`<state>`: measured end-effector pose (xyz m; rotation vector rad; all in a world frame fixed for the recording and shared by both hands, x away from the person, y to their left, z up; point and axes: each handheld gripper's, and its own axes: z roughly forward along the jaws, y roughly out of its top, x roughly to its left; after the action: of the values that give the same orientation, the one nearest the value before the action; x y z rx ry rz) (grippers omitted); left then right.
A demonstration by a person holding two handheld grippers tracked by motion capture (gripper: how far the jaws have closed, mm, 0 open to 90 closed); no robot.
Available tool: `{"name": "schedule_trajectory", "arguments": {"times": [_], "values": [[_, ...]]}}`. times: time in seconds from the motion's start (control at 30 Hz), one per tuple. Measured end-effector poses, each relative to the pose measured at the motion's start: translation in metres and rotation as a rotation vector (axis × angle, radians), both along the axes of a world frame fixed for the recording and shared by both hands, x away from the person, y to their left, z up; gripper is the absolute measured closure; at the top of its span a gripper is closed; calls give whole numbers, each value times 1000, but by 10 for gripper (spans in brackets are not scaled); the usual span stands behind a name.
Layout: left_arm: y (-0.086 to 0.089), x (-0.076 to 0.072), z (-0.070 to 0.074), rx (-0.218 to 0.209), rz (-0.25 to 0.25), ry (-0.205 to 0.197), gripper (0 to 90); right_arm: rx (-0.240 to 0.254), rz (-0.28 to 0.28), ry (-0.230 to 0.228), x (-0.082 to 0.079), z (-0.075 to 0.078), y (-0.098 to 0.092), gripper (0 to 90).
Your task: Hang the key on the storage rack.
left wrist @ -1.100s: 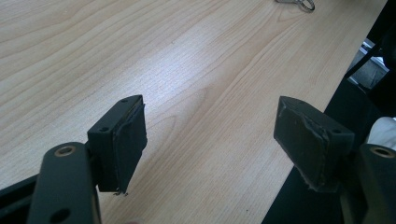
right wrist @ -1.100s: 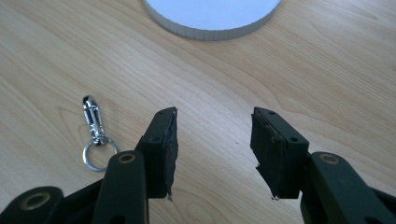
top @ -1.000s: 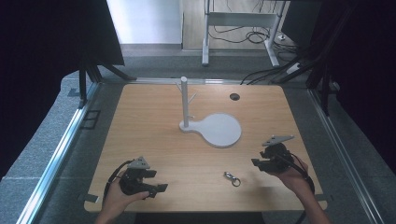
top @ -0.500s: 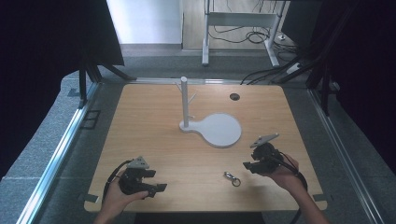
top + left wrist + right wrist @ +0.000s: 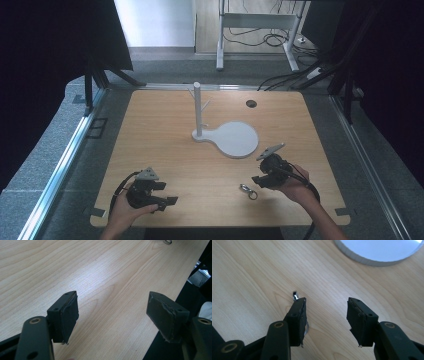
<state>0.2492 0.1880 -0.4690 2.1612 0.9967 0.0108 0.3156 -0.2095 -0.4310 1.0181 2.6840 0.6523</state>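
Note:
A small metal key ring [image 5: 247, 190] lies on the wooden table [image 5: 165, 145] near its front edge. My right gripper [image 5: 258, 180] is open just to the right of it. In the right gripper view the ring [image 5: 295, 296] pokes out from behind the left pad [image 5: 298, 318], mostly hidden, and the right gripper's gap [image 5: 325, 321] holds nothing. My left gripper [image 5: 169, 200] rests open at the front left, its tips [image 5: 112, 315] wide apart over bare wood. A white stand [image 5: 198, 107] with small pegs rises from a round white base [image 5: 235, 139] at mid table.
A dark round hole [image 5: 251, 103] sits in the table's far right part. Metal rails [image 5: 65, 160] run along the table's sides, with grey floor beyond. A desk frame and cables [image 5: 280, 30] stand behind the table. The front edge [image 5: 160, 322] lies under the left gripper's right pad.
My right gripper has moved left and forward toward the key ring, ending just beside it. The left gripper has stayed in place.

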Motion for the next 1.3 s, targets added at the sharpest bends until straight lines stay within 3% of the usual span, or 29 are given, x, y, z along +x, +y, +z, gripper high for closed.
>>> {"name": "schedule_trajectory", "arguments": {"times": [0.57,1.3], "values": [[1,0,0,-1,6,3,261,-34,51,52,-4,-12,17,523],[0,1,-2,5,0,9,261,-77,115,142,-4,-34,34,639]]}}
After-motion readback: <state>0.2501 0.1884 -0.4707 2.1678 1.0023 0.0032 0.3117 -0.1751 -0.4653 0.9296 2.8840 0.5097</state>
